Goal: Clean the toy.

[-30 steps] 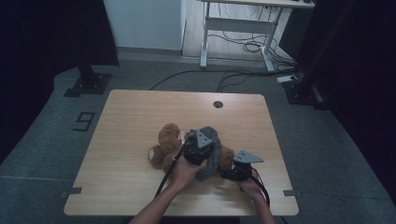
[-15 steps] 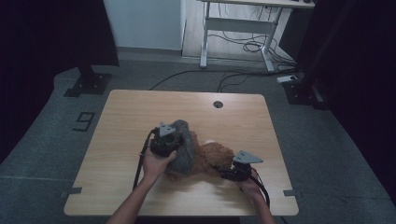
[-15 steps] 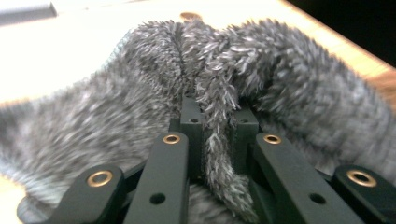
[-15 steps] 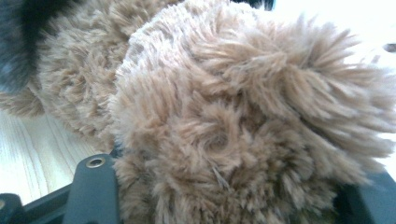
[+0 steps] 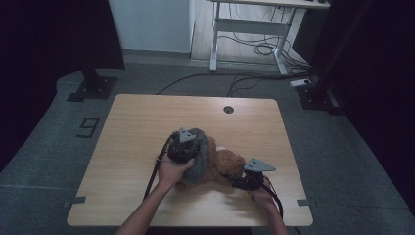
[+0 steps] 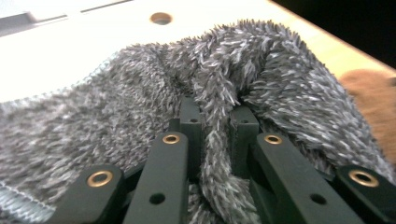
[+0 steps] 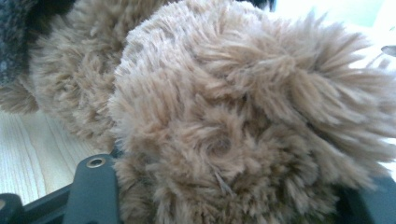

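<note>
One wooden counter [image 5: 147, 127] stands on a grey floor [image 5: 58, 132], with a white desk frame [image 5: 249, 29] and loose cables [image 5: 205, 81] behind it. One brown teddy bear [image 5: 227, 164] lies near the counter's front edge, partly draped by one fuzzy grey cloth [image 5: 200, 154]. There are two claws. The left claw [image 6: 212, 121] is clamped tight on a fold of the grey cloth. The right claw [image 5: 235, 182] sits half closed with the bear's plush between its jaws, apparently gripping a limb, though fur hides the pads.
</note>
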Demonstrator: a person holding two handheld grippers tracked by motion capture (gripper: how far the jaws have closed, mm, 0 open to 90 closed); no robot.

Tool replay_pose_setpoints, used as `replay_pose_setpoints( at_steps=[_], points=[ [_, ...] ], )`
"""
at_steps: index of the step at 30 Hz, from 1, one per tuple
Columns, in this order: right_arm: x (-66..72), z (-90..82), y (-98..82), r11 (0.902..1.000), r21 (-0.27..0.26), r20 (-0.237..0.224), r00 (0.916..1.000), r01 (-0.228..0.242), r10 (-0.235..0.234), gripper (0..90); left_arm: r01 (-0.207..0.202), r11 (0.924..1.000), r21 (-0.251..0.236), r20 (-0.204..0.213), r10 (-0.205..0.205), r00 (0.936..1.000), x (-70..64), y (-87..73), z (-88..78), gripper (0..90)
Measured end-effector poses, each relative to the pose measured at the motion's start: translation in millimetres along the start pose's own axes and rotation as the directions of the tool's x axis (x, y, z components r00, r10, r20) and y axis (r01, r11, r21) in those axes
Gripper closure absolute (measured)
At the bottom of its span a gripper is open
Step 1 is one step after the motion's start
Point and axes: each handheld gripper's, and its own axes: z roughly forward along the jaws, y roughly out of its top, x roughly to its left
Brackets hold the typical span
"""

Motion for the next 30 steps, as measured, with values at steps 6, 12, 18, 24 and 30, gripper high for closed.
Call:
replay_pose_setpoints(
  at_steps=[6, 12, 18, 24, 30],
  points=[
    [-0.5, -0.5, -0.5, 1.0, 0.005, 0.001, 1.0, -0.003, 0.003, 35.5, -0.114, 0.9927, 0.039, -0.029, 0.115, 0.9929, -29.5, 0.1, 16.7, 79.5],
    [1.5, 0.3, 0.4, 1.0, -0.001, -0.006, 1.0, 0.006, -0.006, 35.4, -0.037, 0.9987, 0.035, -0.063, 0.039, 0.9973, 3.2, -16.1, 4.0, 79.7],
    [0.8, 0.7, 0.1, 1.0, -0.006, -0.007, 1.0, 0.004, -0.004, 35.3, 0.046, 0.9984, 0.031, -0.131, -0.042, 0.9905, 45.4, -32.4, -21.9, 79.5],
    [0.8, 1.6, 0.2, 0.9999, -0.01, -0.008, 1.0, -0.002, 0.002, 35.3, 0.075, 0.9969, 0.02, -0.143, -0.072, 0.9872, 60.2, -41.4, -38.7, 79.4],
    [-0.8, 0.3, -0.2, 0.9999, -0.006, -0.007, 0.9999, -0.01, 0.01, 35.2, 0.055, 0.9948, -0.086, -0.102, -0.064, 0.9928, 42.4, -18.8, -67.0, 79.2]
  ],
)
